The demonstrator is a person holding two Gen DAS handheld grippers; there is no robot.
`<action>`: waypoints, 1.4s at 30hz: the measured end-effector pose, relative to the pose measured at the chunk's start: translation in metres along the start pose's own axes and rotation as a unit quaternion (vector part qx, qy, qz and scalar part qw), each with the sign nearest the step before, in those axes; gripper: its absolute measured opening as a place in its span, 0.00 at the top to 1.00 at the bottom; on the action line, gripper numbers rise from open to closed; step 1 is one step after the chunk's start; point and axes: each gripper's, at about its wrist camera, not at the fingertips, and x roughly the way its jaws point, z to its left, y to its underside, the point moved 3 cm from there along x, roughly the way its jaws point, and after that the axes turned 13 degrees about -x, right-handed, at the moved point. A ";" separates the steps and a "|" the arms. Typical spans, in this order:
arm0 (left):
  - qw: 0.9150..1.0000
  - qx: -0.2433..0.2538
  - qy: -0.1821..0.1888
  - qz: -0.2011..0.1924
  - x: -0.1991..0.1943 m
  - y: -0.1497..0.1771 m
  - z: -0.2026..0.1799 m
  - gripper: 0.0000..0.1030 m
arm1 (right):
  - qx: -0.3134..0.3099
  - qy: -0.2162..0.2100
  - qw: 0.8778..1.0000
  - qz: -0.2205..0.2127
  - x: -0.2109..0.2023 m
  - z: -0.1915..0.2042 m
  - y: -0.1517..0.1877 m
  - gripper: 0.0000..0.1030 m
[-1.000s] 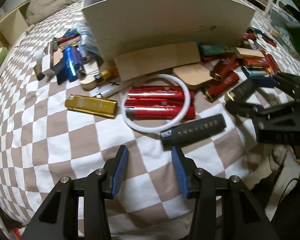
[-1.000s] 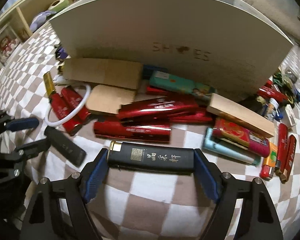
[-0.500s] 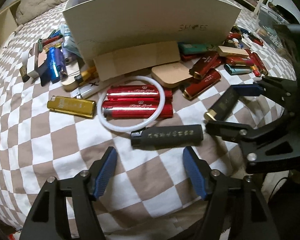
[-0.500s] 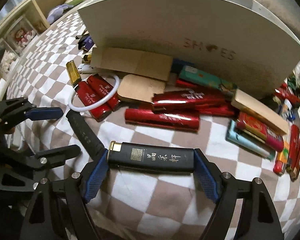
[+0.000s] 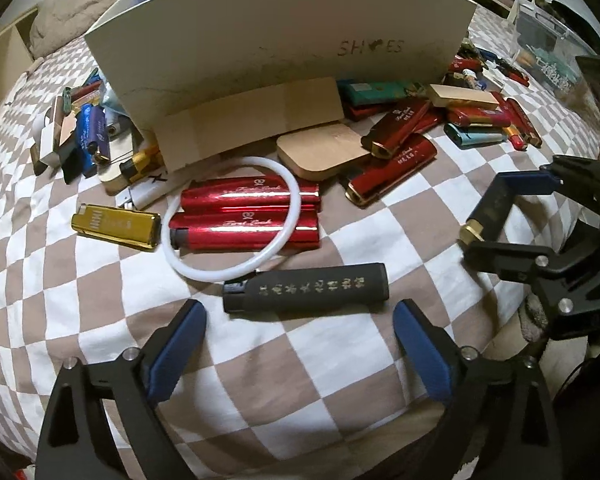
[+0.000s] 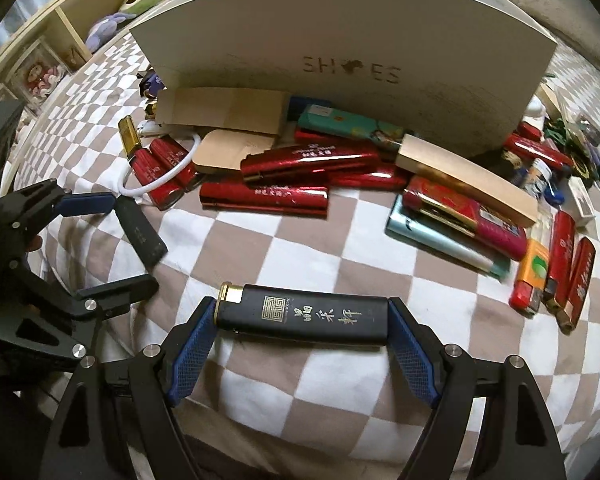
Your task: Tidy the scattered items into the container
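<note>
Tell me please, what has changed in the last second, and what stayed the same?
The left gripper has closed in on the grey lighter, and its jaws are opening, now wider than the lighter, not touching it. The right gripper stays clamped end to end on the black lighter. The items on the bed have not moved.

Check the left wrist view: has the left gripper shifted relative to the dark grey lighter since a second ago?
Yes. The left gripper, jaws opening, has shifted right and now brackets the dark grey lighter without touching it.
</note>
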 end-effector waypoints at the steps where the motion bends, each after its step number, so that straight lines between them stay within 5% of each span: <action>1: 1.000 -0.002 -0.002 0.000 0.001 0.000 -0.001 0.05 | 0.001 0.000 1.000 0.000 0.001 0.000 0.000 0.19; 11: 0.997 -0.074 -0.002 -0.002 0.003 -0.011 0.002 0.07 | -0.006 0.010 1.000 0.001 0.000 0.000 0.003 0.19; 17: 0.998 -0.067 -0.020 -0.005 -0.001 -0.008 -0.002 0.23 | -0.009 0.019 1.000 0.003 -0.001 -0.002 0.004 0.19; 30: 0.998 -0.060 -0.017 -0.005 -0.014 0.003 -0.020 0.23 | -0.006 0.024 1.000 0.000 -0.006 -0.007 0.006 0.19; 42: 0.995 -0.069 0.010 -0.068 -0.064 -0.022 -0.008 0.23 | -0.008 0.055 0.995 -0.080 -0.061 -0.023 -0.018 0.19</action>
